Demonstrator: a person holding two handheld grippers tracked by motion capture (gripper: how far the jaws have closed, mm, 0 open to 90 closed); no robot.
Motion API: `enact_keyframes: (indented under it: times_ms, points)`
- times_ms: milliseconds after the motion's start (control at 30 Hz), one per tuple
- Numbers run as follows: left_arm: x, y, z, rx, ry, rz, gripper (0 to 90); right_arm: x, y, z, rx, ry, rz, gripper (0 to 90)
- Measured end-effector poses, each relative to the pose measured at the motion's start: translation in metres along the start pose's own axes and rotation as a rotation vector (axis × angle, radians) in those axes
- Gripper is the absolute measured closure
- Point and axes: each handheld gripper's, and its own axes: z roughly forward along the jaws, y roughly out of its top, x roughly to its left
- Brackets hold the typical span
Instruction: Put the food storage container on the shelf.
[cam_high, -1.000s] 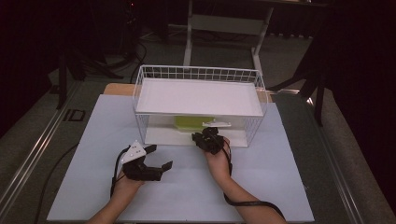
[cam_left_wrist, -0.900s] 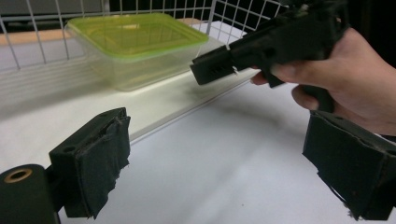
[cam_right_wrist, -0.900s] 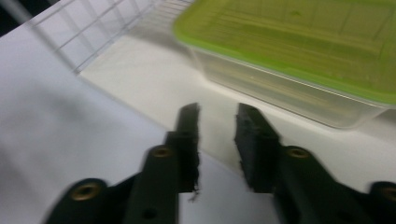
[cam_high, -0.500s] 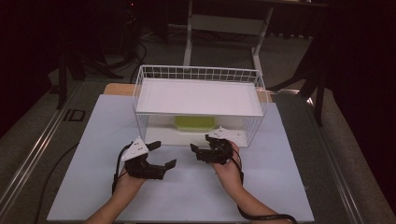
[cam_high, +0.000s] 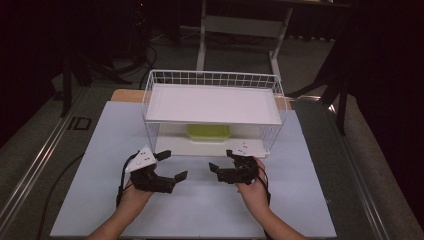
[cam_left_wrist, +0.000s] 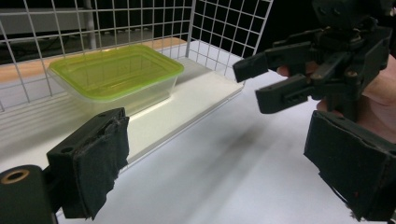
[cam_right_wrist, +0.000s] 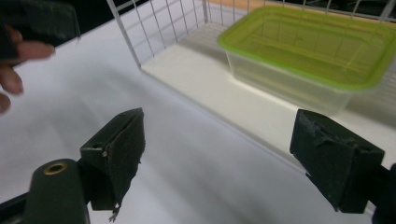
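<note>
Placement looks finished: green-lidded container (cam_high: 209, 131) sits on the wire rack (cam_high: 212, 79)'s lower shelf, right gripper (cam_high: 226, 162) jaws just opened and empty, left gripper (cam_high: 171, 165) wide; next, withdraw both.

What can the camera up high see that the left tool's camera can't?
The high view takes in the rack's white top shelf, the left tool held open, and both forearms. The left gripper view shows its own pads up close and the container's clear sides. Both show the green-rimmed container on the lower shelf and the open right tool.
</note>
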Motion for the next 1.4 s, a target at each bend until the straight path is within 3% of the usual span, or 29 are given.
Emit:
enact_keyframes:
  times_ms: [367,733,833,1033,1400]
  points:
    - [0.000,-0.008,-0.022,0.034,-0.006,-0.007,7.5,0.004,-0.011,-0.027,-0.027,0.011,-0.061,14.7]
    - [-0.001,-0.021,-0.042,0.042,-0.010,-0.036,7.5,-0.002,-0.025,-0.056,-0.020,0.022,-0.046,14.9]
    - [-0.001,-0.027,-0.048,0.055,0.007,-0.028,7.5,-0.004,-0.029,-0.062,-0.022,0.022,-0.052,14.6]
    - [0.000,-0.031,-0.056,0.041,0.019,-0.039,7.5,-0.009,-0.036,-0.073,-0.031,0.028,-0.018,14.6]
    - [-0.003,-0.040,-0.068,0.041,0.033,-0.047,7.5,-0.010,-0.046,-0.092,-0.036,0.029,-0.030,14.5]
